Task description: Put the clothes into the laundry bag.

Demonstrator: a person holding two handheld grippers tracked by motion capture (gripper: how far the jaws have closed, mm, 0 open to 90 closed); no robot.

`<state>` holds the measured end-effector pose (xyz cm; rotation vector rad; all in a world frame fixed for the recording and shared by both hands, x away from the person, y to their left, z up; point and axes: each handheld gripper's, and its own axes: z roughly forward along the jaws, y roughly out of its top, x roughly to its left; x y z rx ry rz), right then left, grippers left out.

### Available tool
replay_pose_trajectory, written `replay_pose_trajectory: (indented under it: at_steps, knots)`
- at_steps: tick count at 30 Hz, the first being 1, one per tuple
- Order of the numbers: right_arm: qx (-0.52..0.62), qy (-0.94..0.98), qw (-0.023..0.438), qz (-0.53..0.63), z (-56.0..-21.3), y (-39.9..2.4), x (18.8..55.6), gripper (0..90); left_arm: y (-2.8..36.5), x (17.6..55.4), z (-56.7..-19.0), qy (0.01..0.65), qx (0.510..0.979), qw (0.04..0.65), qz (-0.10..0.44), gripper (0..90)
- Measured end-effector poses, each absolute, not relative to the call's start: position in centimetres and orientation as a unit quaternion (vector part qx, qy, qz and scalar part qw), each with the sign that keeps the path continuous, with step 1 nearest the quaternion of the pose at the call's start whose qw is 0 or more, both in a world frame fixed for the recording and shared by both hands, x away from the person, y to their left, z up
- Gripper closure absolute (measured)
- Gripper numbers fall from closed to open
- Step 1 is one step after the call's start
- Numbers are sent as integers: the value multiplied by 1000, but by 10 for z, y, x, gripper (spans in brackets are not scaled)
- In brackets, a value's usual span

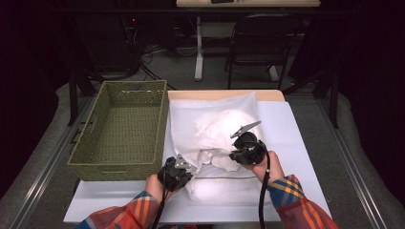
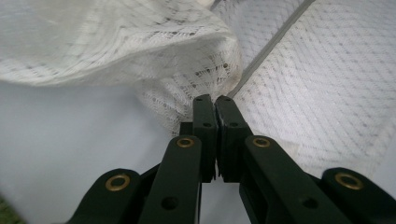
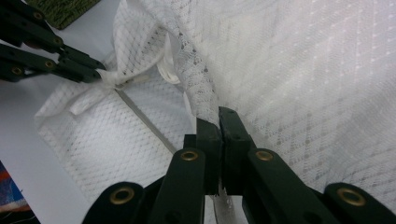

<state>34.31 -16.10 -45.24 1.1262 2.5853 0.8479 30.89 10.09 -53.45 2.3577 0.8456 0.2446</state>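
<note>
Seemingly cloth (image 2: 140, 51) edge inside left tongs (image 2: 213, 99)

We are seeing a green woven basket (image 1: 122, 131) sitting left on the white table (image 1: 296, 138), seemingly empty, a dark chair (image 1: 260, 40) standing beyond.

White table (image 1: 296, 143) (green basket (image 1: 119, 129), white cloth (image 1: 215, 129))
</note>
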Motion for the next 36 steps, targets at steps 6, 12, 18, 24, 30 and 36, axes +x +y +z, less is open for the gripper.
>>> replay_pose_trajectory:
  at_steps: [6, 12, 18, 24, 30, 36]
  knots:
    - [379, 878, 90, 278, -456, -161, 340, 885, 117, 301, -527, 328, 887, 313, 85, 876]
    - [374, 882, 89, 273, -458, -159, 339, 884, 114, 298, -520, 313, 894, 311, 76, 591]
    - [374, 882, 88, 272, -458, -158, 339, 884, 89, 297, -515, 291, 900, 306, 107, 408]
    - [371, 884, 86, 272, -457, -159, 337, 884, 81, 305, -528, 289, 904, 292, 118, 668]
    - [371, 885, 82, 270, -460, -166, 334, 884, 96, 301, -526, 292, 897, 312, 114, 856]
    - [369, 886, 80, 269, -462, -169, 331, 884, 117, 301, -519, 318, 882, 337, 85, 870]
